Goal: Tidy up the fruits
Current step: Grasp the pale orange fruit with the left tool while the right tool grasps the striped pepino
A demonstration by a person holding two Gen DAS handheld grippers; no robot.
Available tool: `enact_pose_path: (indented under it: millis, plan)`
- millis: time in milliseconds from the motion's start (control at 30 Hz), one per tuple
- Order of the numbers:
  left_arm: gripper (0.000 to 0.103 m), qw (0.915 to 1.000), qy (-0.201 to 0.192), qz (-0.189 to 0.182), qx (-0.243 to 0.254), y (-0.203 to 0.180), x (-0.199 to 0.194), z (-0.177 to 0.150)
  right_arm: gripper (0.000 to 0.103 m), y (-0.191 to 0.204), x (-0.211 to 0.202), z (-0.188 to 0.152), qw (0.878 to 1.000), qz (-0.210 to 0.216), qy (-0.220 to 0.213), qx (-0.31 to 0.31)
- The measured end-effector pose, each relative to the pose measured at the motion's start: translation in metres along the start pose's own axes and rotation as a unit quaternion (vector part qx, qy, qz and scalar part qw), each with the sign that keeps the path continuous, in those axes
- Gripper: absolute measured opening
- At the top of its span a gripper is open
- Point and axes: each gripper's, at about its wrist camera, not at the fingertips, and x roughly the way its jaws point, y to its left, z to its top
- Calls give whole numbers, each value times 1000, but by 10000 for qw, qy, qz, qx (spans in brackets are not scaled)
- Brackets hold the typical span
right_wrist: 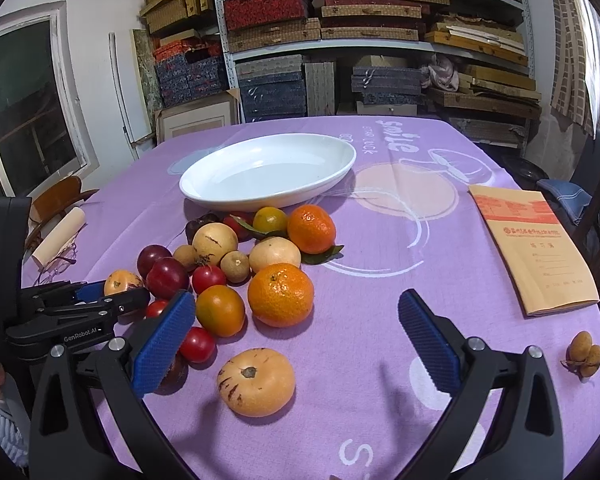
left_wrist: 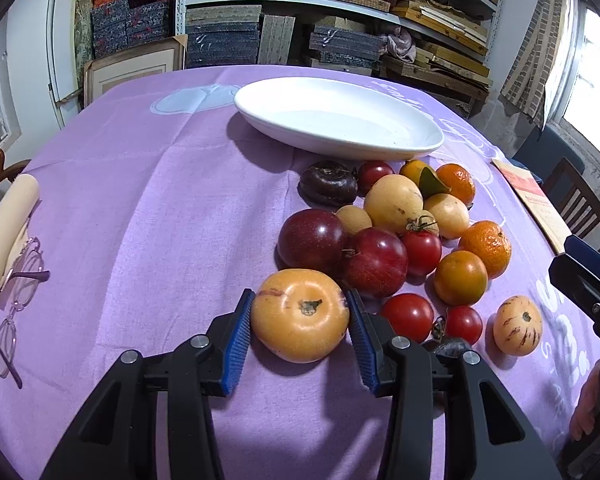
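1. Left gripper (left_wrist: 300, 314) — lower centre of the left wrist view. Its blue pads (left_wrist: 238, 342) sit at both flanks of the orange-yellow fruit (left_wrist: 300, 314) and appear to press on it; judged as gripping that fruit, which rests on the purple tablecloth (left_wrist: 140, 200).
2. The fruit is round, smooth-skinned, with a dry calyx on top and a faint scar on its upper left. Judgement: moderately heavy, firm but bruisable, skin somewhat slippery. The hold across its widest part, calyx upward, is the sound one; light pressure only.
3. Fruit pile (left_wrist: 396, 232) — centre right of the same view: dark red plums, tomatoes, mandarins, pale yellow fruits, all touching or just beside one another. Tomatoes are judged the softest; mandarins give under pressure.
4. White oval dish (left_wrist: 340, 92) — upper centre, empty, just beyond the pile; the likely destination.
5. Striped yellow fruit (right_wrist: 256, 382) — lower centre of the right wrist view, apart from the pile.
6. Right gripper (right_wrist: 296, 344) — bottom of the right wrist view; its jaws stand wide apart with nothing between the pads — the striped fruit lies just below and left of the gap, untouched.
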Motion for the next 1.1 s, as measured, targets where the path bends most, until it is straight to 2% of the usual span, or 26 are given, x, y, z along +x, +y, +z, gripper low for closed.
enact_pose_path:
  millis: [233,500,533,600,667,733,833,900,1100]
  plan:
    - [46,9998,-35,126,-179,14,-12,-12,99,0,-8,-17,9992,249,297,-79]
    - [46,9997,-44,96,-213,15,-15,-15,99,27,-4,-37,9946,68,537,-887]
    - [46,9997,-43,98,-212,15,-14,-14,97,28,-3,-36,9945,95,529,-894]
    - [46,9997,-25,97,-226,15,-14,-14,87,27,0,-35,9942,84,567,-915]
    - [46,9997,-9,89,-248,15,-14,-14,64,24,8,-34,9933,156,736,-872]
    - [46,9996,-4,78,-268,16,-14,-14,59,22,17,-33,9920,285,929,-810]
    - [46,9996,1,85,-266,16,-14,-15,58,23,21,-33,9909,333,996,-840]
    - [46,9996,-3,89,-259,17,-14,-14,49,24,23,-33,9902,375,1035,-856]
    - [46,9996,2,56,-277,17,-13,-15,47,23,22,-34,9898,506,1049,-818]
